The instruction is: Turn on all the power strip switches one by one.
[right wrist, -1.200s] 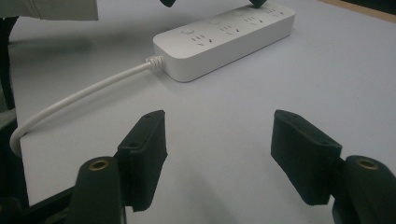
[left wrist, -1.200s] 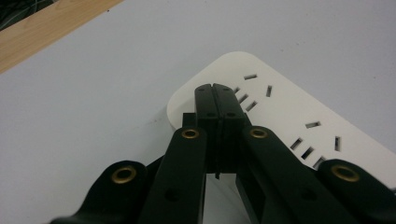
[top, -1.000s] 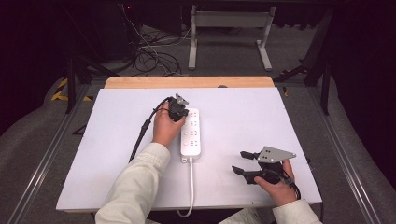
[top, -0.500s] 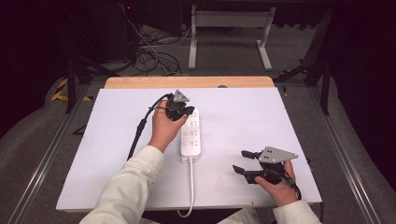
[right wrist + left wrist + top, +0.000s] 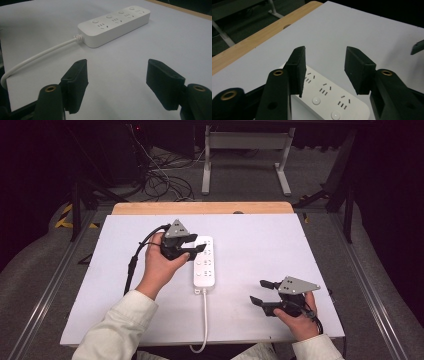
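Left gripper [image 5: 192,251] has lifted off the strip [image 5: 205,262], its jaws just opening, nothing between them. Right gripper [image 5: 260,292] waits spread, near the table [image 5: 320,245] edge. Strip lies mid-table: light, rigid, slick plastic; grip across its 2 long sides.

left hand-held gripper [image 5: 192,251]: lifted off power strip [image 5: 205,270], drawn back toward person | jaws: just opened, nothing between
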### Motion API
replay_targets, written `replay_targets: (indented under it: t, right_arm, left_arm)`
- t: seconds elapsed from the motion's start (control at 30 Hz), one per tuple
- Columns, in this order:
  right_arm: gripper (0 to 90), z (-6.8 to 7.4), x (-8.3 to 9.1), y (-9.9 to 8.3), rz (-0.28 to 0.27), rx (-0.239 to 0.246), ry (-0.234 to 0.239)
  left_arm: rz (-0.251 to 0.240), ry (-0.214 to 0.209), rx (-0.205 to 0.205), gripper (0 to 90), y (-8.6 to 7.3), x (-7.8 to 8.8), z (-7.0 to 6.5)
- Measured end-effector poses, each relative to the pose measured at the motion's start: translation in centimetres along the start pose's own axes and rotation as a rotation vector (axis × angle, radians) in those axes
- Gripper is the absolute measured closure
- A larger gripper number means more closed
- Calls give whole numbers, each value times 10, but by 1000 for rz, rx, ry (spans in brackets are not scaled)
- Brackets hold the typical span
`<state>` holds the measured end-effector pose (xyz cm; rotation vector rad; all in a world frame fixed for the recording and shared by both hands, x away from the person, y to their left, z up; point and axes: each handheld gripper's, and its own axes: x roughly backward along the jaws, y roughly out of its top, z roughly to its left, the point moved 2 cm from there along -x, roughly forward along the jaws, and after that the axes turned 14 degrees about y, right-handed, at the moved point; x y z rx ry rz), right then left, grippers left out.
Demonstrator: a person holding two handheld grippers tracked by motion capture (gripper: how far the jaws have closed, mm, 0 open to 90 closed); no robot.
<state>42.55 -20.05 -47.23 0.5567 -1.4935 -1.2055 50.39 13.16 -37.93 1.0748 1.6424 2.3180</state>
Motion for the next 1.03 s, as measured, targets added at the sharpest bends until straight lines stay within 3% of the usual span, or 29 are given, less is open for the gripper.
replay_targets:
  t: [0.27,0.3,0.57,0.7,0.8,1.03]
  right_arm:
    - [340,-1,1,-1,-1,-2,-11]
    - [339,-1,1,-1,-1,-3,-11]
    - [337,-2,2,-1,-8,-2,-12]
    - [332,-2,2,-2,-7,-3,-10]
    - [329,-2,2,-2,-5,-3,-11]
    - [326,-4,3,-3,-6,-5,-14]
  left_arm:
    - [-43,-7,15,378,-17,34,-3]
    - [-51,-1,2,364,-20,39,-1]
    - [-87,17,40,292,-56,65,3]
    - [-105,28,45,236,-78,72,5]
    - [-136,65,67,201,-96,78,7]
    - [-143,126,70,174,-154,87,17]
